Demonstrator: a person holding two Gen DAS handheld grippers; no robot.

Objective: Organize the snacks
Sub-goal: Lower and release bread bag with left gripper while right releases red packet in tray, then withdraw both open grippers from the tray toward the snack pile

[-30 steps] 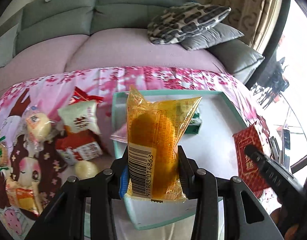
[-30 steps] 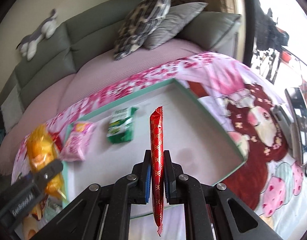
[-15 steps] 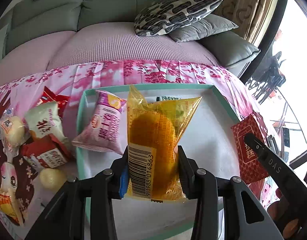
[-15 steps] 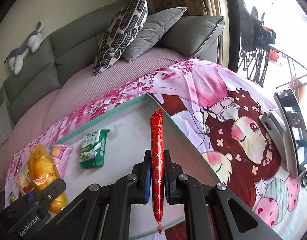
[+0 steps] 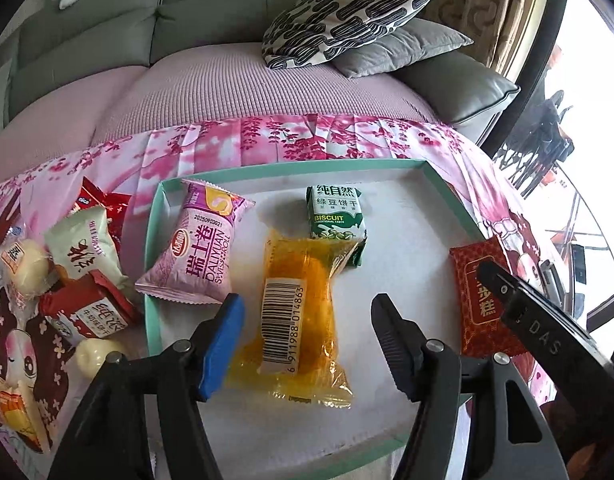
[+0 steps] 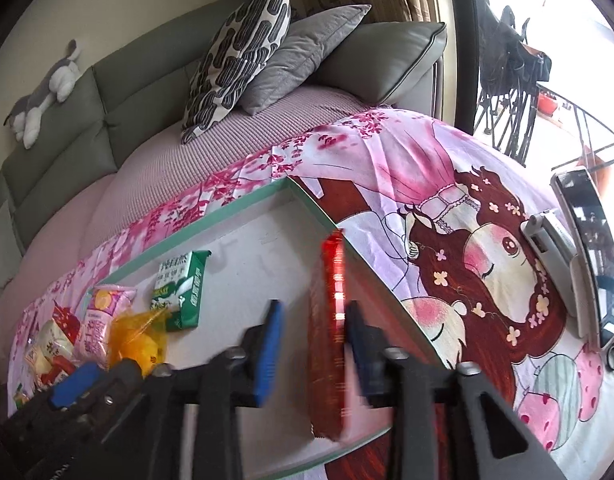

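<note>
A yellow snack packet (image 5: 299,312) with a barcode lies flat on the white floor of the teal-rimmed tray (image 5: 153,264). My left gripper (image 5: 307,300) straddles it, its jaws opening and both pads clear of the wrapper. A pink Swiss roll packet (image 5: 199,256) and a green biscuit pack (image 5: 337,220) lie further back in the tray. My right gripper (image 6: 313,305) is at the tray's right side, its jaws opening. The red packet (image 6: 331,320) stands blurred and loose between them, on edge by the tray's right wall.
Several loose snacks (image 5: 79,280) lie on the pink tablecloth left of the tray. A phone on a stand (image 6: 587,248) sits on the cloth to the right. A sofa with pillows (image 5: 347,12) is behind the table.
Both grippers have opened. The yellow packet dropped from the left gripper onto the tray floor. The red packet came loose from the right gripper. Both hands had moved over the tray.
</note>
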